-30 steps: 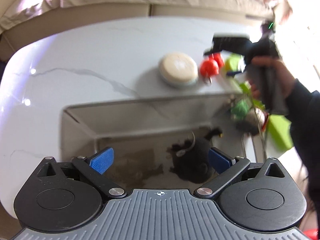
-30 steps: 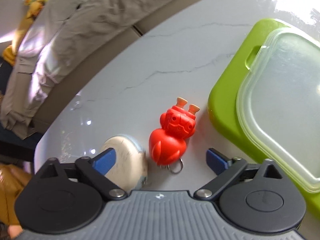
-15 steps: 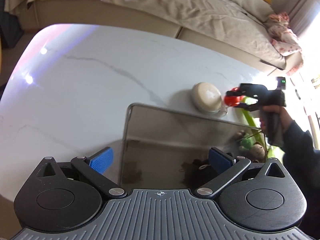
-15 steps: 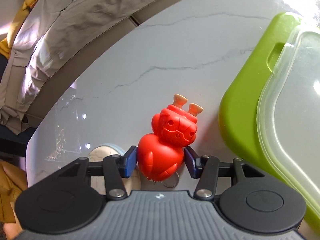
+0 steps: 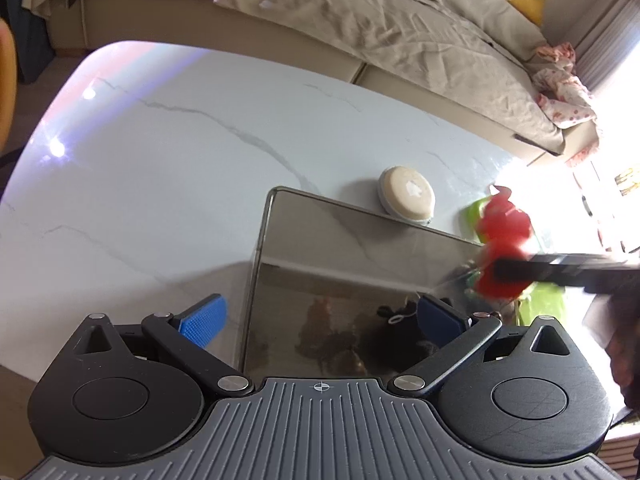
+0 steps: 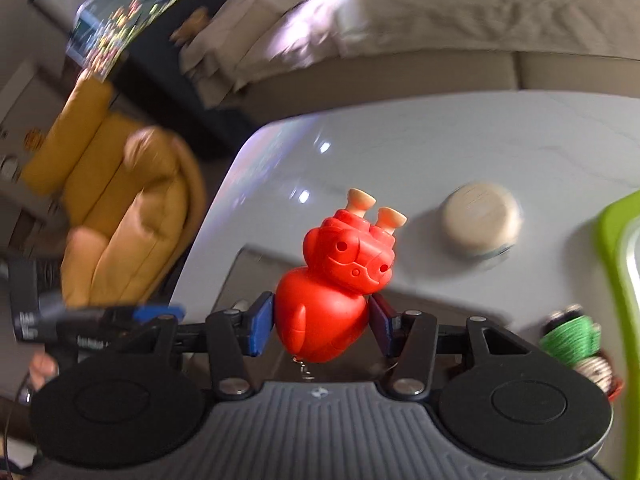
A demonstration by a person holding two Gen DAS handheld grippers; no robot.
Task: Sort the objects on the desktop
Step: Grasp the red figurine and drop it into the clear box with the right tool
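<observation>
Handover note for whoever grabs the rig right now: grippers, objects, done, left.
Right hand-held gripper: shut on the red toy figure, held off the table, upside down, feet away from the camera.
Left hand-held gripper: open, holds nothing, hovering at the near edge of the dark glossy tray.
On the marble table: round cream disc just beyond the tray's far edge; green container at the right; green thread spool near it.
Done: toy picked up.
Left: place the toy, probably in the tray, then likely sort the disc and spool.
</observation>
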